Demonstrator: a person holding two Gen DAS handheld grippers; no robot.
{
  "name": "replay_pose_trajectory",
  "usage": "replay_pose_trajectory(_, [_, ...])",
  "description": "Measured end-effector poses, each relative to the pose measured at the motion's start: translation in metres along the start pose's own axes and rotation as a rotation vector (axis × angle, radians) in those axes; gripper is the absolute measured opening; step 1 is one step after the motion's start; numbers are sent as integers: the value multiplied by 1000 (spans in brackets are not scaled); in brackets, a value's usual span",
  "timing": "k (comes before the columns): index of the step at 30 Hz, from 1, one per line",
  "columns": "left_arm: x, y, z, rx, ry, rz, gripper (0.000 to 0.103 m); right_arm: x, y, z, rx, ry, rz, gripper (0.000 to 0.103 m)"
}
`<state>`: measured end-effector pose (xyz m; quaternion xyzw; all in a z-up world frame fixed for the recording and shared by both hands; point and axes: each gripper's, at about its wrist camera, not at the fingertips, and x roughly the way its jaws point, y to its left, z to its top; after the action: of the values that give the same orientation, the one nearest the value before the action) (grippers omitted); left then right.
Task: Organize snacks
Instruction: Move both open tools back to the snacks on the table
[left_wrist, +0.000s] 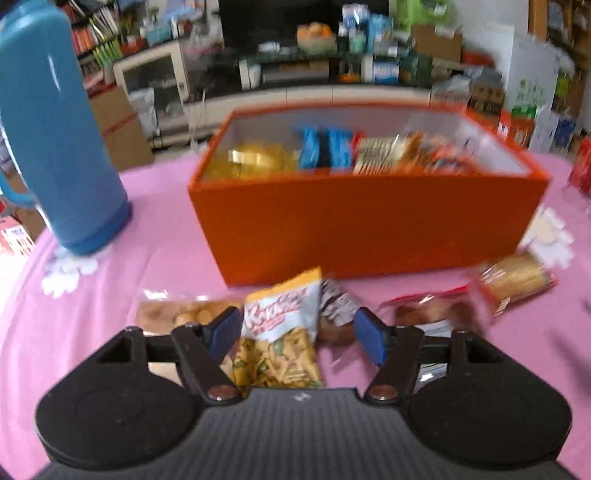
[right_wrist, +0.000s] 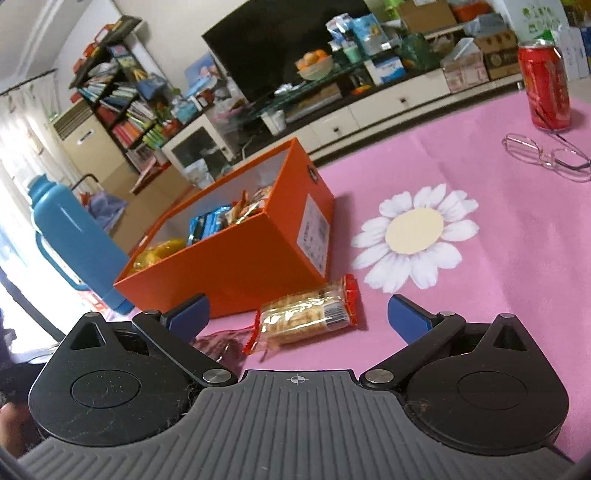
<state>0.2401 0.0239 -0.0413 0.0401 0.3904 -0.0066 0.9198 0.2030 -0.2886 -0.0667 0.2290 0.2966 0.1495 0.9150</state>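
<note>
The orange box (left_wrist: 369, 221) stands open on the worktop (left_wrist: 129, 258), which is covered by a pink cloth with white daisies. Inside it lie a yellow packet (left_wrist: 255, 158) at one end, two blue packets (left_wrist: 325, 149) side by side in the middle, and a heap of tan and orange wrappers (left_wrist: 413, 151) toward the other end.

In front of the box, loose snacks lie on the cloth. In the left wrist view a white and yellow snack bag (left_wrist: 284, 332) sits between the fingers of the left gripper (left_wrist: 295, 332); its jaws stand apart and neither blue pad presses on the bag, so the gripper is released. Just left of the bag is a clear packet of small round biscuits (left_wrist: 184, 314), just right a dark brown packet (left_wrist: 336, 314), then a red-edged packet (left_wrist: 432, 314), and farther right a biscuit pack (left_wrist: 517, 280), blurred.

In the right wrist view the right gripper (right_wrist: 299, 317) is spread wide over the cloth, grasping nothing. The biscuit pack (right_wrist: 306, 317), clear with red ends, lies between the fingers without touching either pad, just beside the box's near corner. A dark red packet (right_wrist: 221, 343) lies by the left finger.

A blue flask (left_wrist: 55, 129) stands left of the box. Across the worktop are a red can (right_wrist: 546, 88) and a pair of glasses (right_wrist: 546, 155).
</note>
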Motion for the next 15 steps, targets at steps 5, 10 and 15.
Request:
replay_pose_trajectory(5, [-8, 2, -16, -30, 5, -86, 55, 3, 6, -3, -34, 15, -10, 95])
replay_pose_trajectory(10, [-26, -23, -50, 26, 75, -230, 54, 13, 4, -6, -28, 62, -27, 95])
replay_pose_trajectory(15, [-59, -32, -47, 116, -46, -164, 66, 17, 7, -9, -51, 76, -36, 95])
